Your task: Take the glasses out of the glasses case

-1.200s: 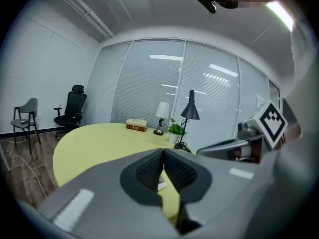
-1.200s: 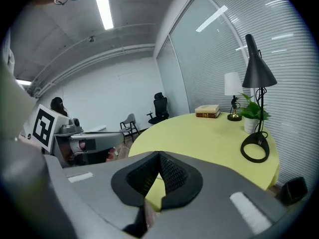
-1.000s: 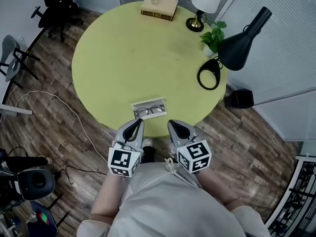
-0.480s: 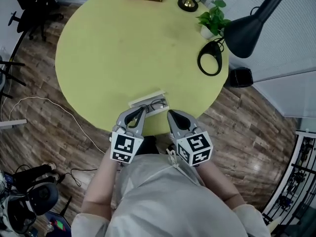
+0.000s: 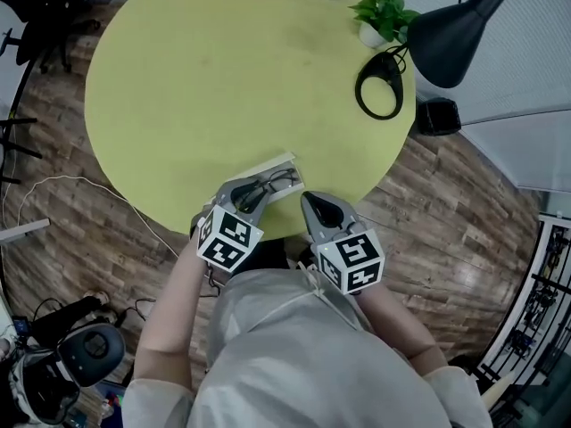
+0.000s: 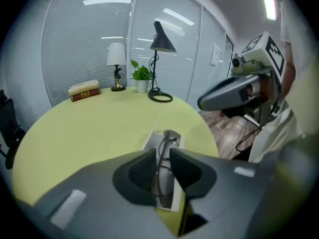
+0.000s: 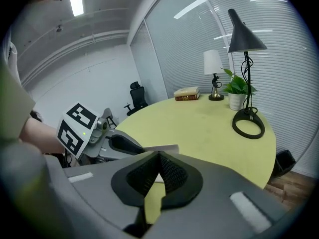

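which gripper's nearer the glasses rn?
Left. The left gripper is over the glasses case, jaws closed on the glasses inside it. The right gripper sits beside the case near the table edge, shut, empty.

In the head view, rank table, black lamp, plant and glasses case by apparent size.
Largest is the table, then the black lamp.
The plant and glasses case look alike, with the left tongs covering part of the case, so no ranking.

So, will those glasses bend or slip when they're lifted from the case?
The glasses look thin-wired, so probably light and somewhat bendy. Between the left gripper's narrow jaws they may pivot or slip. The shallow case probably won't snag them.
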Demonstrator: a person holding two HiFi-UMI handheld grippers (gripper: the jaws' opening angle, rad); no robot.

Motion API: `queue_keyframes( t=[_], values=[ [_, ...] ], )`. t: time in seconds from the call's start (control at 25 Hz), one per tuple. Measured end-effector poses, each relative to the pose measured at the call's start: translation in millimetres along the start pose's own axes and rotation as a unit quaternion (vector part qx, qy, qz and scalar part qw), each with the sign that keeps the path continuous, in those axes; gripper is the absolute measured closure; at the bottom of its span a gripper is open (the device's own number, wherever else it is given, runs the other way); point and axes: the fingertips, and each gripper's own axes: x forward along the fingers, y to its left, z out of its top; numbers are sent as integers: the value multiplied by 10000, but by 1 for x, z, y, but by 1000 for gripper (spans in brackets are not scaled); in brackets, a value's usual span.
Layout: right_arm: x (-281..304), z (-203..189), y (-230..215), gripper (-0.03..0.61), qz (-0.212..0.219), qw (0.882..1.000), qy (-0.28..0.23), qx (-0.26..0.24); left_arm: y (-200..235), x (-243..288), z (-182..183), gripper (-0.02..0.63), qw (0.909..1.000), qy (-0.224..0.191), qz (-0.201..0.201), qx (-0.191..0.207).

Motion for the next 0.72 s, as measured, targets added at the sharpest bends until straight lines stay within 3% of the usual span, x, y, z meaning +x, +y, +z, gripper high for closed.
queue_keyframes(
  t=[0.44, 0.72],
  values=[
    [0, -15, -19, 579, -93, 9995, 145, 281, -9, 41, -11, 537, 9879, 1206, -449, 863],
    [-4, -20, -28, 579, -227, 9986, 182, 440, -6, 47, -14, 585, 9842, 1394, -451, 993]
  ],
)
